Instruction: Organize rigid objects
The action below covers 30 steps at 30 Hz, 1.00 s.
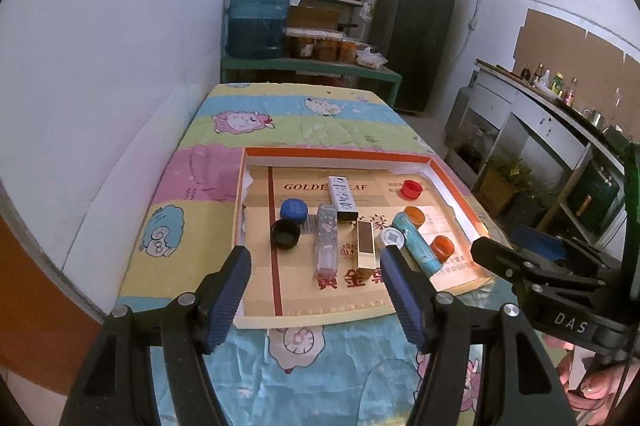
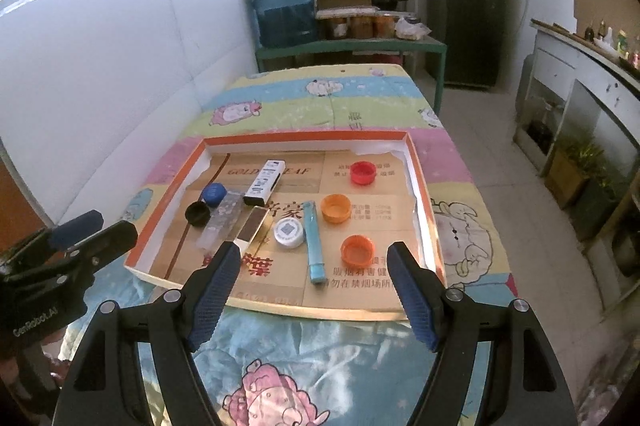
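Two grippers: both mine, both hanging above the near edge of the tray [image 1: 256, 155], nothing grasped.

Left wrist view
- Left gripper [image 1: 316, 292]: fingers spread wide and empty, in line with the clear box [image 1: 327, 242] and gold box [image 1: 366, 246].
- Crowding: the clear box, gold box, white cap [image 1: 391, 238] and teal tube [image 1: 416, 244] lie just beside one another; a finger coming down between them could shove a neighbour.
- Caps: the black cap [image 1: 285, 234] touches the blue cap [image 1: 294, 208]; lifting one may drag the other.

Right wrist view
- Right gripper [image 2: 314, 284]: fingers released, empty, framing the tube [image 2: 314, 246] and orange cap [image 2: 357, 250].
- Tube: round, so I judge it could roll or squirt out of an off-centre pinch.
- Tray wall: the right finger sits near the orange rim [image 2: 418, 177]; it could catch there.
- Left gripper at the edge: near enough that our paths might cross.
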Tool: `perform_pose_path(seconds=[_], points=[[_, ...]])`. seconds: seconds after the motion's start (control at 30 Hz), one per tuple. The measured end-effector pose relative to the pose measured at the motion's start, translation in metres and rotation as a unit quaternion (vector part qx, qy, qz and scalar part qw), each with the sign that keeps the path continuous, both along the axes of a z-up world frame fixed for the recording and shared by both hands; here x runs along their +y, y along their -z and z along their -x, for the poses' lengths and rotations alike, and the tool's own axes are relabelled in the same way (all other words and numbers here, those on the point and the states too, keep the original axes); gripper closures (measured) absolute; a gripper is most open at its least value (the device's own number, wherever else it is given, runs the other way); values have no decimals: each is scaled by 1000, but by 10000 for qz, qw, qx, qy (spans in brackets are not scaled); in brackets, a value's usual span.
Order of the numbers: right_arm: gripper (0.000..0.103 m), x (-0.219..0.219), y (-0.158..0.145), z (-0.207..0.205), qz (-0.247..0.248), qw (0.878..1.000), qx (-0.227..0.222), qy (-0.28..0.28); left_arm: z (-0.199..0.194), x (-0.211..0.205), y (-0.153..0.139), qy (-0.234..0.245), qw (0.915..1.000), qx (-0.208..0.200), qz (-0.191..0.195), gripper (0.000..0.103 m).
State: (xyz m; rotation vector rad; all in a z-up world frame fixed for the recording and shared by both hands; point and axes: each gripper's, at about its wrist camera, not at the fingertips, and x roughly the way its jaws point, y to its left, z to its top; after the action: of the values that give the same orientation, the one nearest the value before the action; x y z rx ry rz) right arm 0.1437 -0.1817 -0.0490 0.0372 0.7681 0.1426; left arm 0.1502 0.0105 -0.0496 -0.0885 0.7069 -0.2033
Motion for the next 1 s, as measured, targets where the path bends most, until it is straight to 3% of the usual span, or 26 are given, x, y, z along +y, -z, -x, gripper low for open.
perform_pose_path(seconds=[1.0], points=[[26, 20, -36, 87, 323, 9986, -396, 122, 82, 12, -28, -171, 9993, -318, 98, 36]])
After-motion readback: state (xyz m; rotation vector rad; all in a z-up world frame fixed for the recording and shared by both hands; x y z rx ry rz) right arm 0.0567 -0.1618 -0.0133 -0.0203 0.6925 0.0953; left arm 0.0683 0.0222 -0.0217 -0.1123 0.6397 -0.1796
